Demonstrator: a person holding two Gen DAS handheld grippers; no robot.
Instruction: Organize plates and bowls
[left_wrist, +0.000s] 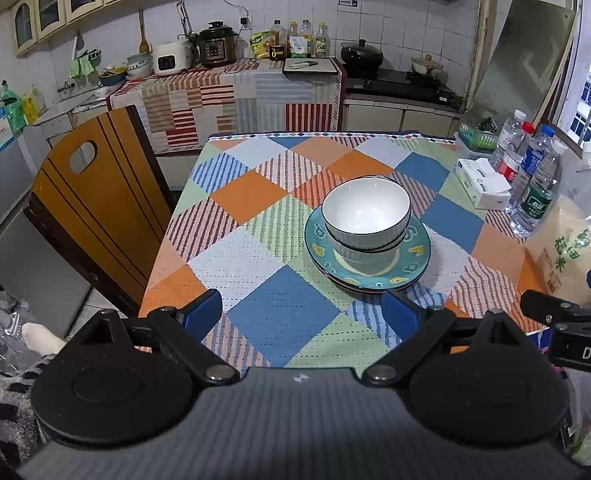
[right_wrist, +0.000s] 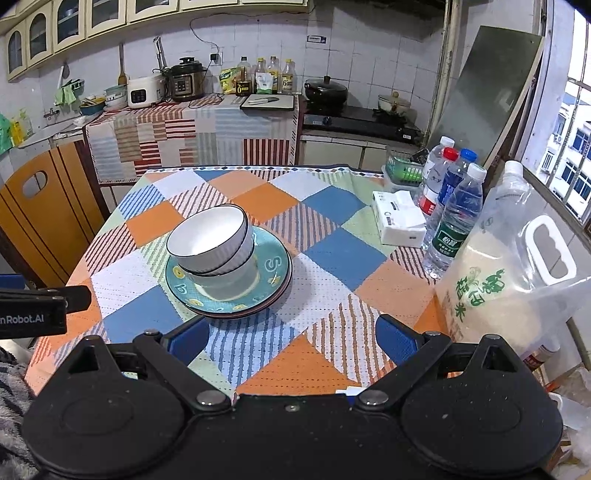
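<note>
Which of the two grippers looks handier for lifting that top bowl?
Probably the left gripper: the top bowl sits nearly straight ahead of its open jaws, while for the right gripper it lies off to the left.

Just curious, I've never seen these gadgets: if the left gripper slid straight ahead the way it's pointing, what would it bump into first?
Probably the near rim of the teal plate, which carries the stacked white bowls. The left gripper is open and empty, and only bare tablecloth lies before it. Its height is unclear, so it might meet the bowls instead.
</note>
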